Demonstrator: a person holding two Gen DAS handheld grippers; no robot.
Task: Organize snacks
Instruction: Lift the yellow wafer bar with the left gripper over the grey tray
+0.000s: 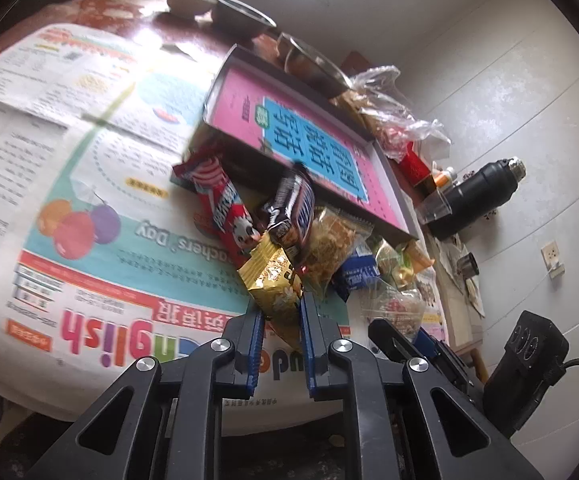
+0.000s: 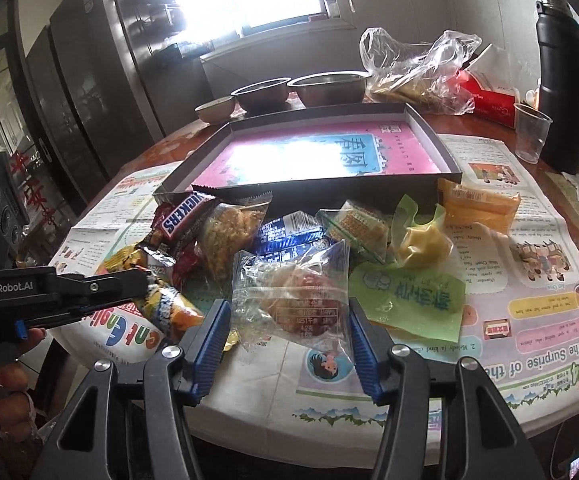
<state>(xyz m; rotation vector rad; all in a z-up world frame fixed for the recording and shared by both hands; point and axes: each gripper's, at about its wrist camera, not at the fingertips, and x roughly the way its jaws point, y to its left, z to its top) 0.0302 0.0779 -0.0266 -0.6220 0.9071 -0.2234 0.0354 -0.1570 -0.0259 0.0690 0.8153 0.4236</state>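
A pile of snack packets lies on newspaper (image 2: 529, 320) in front of a dark shallow box (image 2: 429, 128) lined with a pink sheet. My left gripper (image 1: 282, 322) is shut on a gold packet (image 1: 273, 280) at the pile's near edge; in the right wrist view it (image 2: 147, 280) comes in from the left. A clear packet (image 2: 289, 292) with a reddish snack sits between the right gripper's (image 2: 287, 320) blue pads, which touch both its sides. A Snickers bar (image 2: 181, 212), a blue packet (image 2: 285, 236), green wrappers (image 2: 409, 296) and a yellow packet (image 2: 477, 204) lie around it.
Behind the box stand two metal bowls (image 2: 329, 88), a small ceramic bowl (image 2: 215, 110) and a crumpled plastic bag (image 2: 417, 64). At the right are a red carton (image 2: 489, 100), a plastic cup (image 2: 531, 132) and a black flask (image 2: 561, 80). A hand (image 2: 9, 380) shows at the lower left.
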